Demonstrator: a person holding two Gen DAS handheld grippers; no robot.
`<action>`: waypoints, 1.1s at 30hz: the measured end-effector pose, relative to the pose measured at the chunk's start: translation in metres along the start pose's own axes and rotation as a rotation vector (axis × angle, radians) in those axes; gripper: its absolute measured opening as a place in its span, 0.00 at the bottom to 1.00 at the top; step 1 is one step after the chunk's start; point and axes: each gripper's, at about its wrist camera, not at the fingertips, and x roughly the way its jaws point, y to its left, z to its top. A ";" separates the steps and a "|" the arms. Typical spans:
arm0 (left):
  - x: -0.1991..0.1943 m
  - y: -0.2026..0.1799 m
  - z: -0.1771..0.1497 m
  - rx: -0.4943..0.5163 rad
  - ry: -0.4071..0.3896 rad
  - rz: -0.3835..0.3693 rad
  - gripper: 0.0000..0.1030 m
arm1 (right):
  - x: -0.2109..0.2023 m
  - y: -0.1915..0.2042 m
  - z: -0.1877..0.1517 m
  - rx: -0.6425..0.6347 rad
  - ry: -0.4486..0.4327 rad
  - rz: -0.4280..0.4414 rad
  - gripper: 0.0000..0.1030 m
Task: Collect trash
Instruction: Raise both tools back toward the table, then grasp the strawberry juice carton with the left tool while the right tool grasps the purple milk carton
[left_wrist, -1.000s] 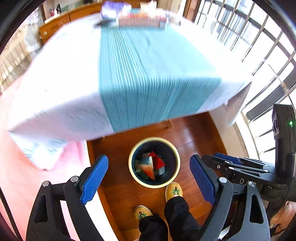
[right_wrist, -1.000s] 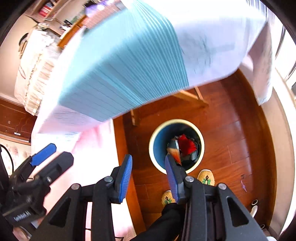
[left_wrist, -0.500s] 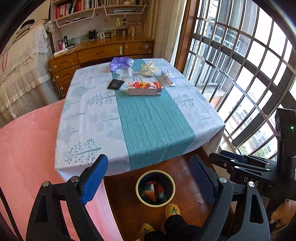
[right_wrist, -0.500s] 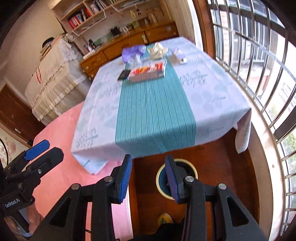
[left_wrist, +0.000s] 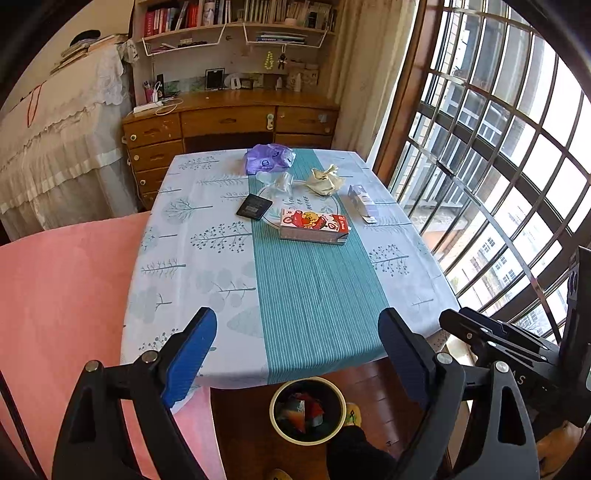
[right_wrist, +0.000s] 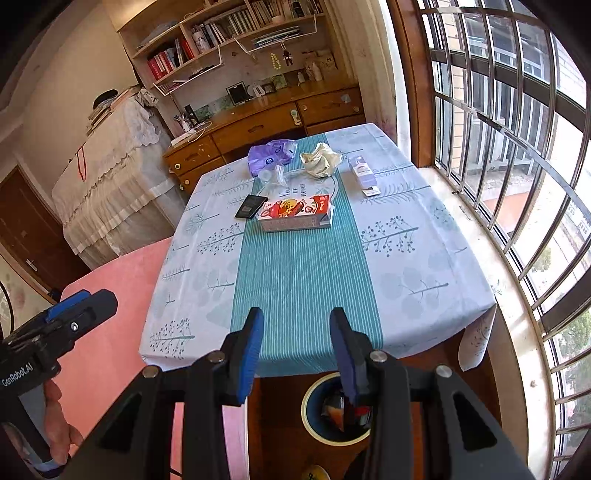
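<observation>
While both units hover above the near table (left_wrist: 207, 258) edge, the left hand-held gripper (left_wrist: 297, 354) stands wide apart and empty, and the right hand-held gripper (right_wrist: 297, 343) is partly parted, grasping nothing. The remaining trash lies at the far end: carton (left_wrist: 314, 226), purple bag (left_wrist: 267, 158), crumpled paper (left_wrist: 325, 180). The bin (left_wrist: 308, 410) sits on the floor below. Risks: a long reach may snag the tablecloth; the slack bag may slip from the pads.

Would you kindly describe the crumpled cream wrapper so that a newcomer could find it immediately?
Look at the table with the teal stripe down its middle. At the far end, the cream wrapper lies right of the purple bag. It is the only pale, crumpled, knotted-looking piece; its neighbours are boxes.
</observation>
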 end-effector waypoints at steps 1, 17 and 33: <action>0.008 -0.001 0.003 -0.002 0.004 0.004 0.85 | 0.005 -0.004 0.007 -0.003 -0.001 0.003 0.36; 0.218 -0.035 0.122 -0.358 0.214 0.093 0.85 | 0.176 -0.096 0.184 -0.185 0.164 0.071 0.49; 0.364 -0.026 0.134 -0.840 0.444 0.340 0.85 | 0.317 -0.123 0.236 -0.248 0.354 0.089 0.53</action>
